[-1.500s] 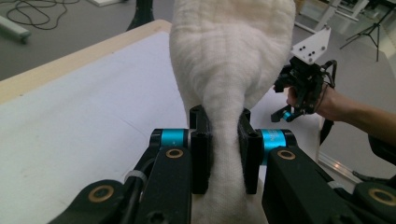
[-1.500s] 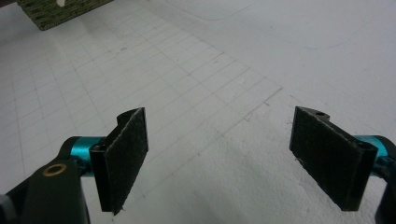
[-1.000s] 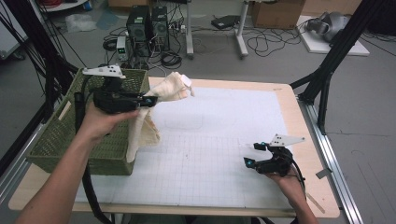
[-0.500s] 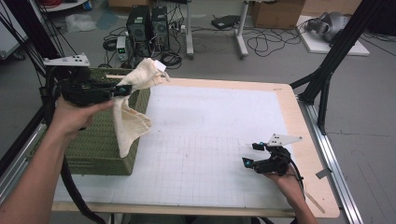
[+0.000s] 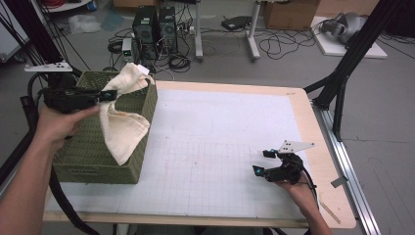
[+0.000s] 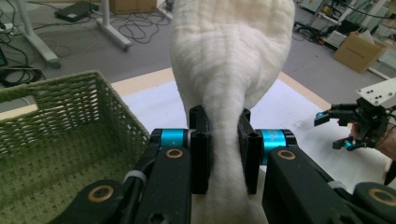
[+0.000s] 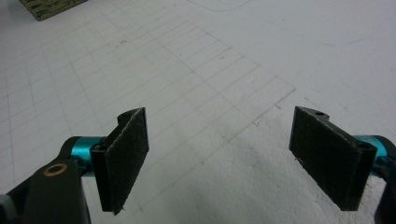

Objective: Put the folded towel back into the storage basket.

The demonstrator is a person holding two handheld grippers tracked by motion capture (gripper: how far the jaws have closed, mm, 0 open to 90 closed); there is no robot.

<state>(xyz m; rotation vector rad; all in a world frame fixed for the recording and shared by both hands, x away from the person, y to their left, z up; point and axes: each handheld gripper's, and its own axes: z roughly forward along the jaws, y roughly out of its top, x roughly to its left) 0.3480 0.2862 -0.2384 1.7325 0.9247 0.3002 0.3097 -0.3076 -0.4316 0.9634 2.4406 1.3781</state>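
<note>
Compared with a second ago, the left tongs (image 5: 105, 94) have carried the cloth (image 5: 123, 125) leftward from the tabletop to a place above the basket (image 5: 98, 156); the right tongs (image 5: 262, 162) have kept to their spot at the near right.

Surface and room: the tabletop (image 5: 303, 122) is a pale wooden board under a white sheet (image 5: 215, 132) ruled with a faint grid, smooth and slightly creased in the right gripper view. Beyond the far edge lies a grey floor with two black computer towers (image 5: 155, 24), loose black cables (image 5: 279, 44) and a brown cardboard box (image 5: 288, 12). Black frame struts (image 5: 350, 63) rise at the right.

Materials and shapes: the basket is rectangular, woven of coarse green fibre, and stands at the left edge of the tabletop. The cloth is cream, soft and loosely woven; it hangs in folds, draped over the basket's right wall. In the left gripper view, the left tongs (image 6: 219, 154) are clamped on a bunched neck of the cloth (image 6: 229, 70), which fans out above them. The right tongs (image 7: 219, 158) stand wide apart, flat black pads on teal mounts, holding nothing, low over the sheet (image 7: 233, 60).
</note>
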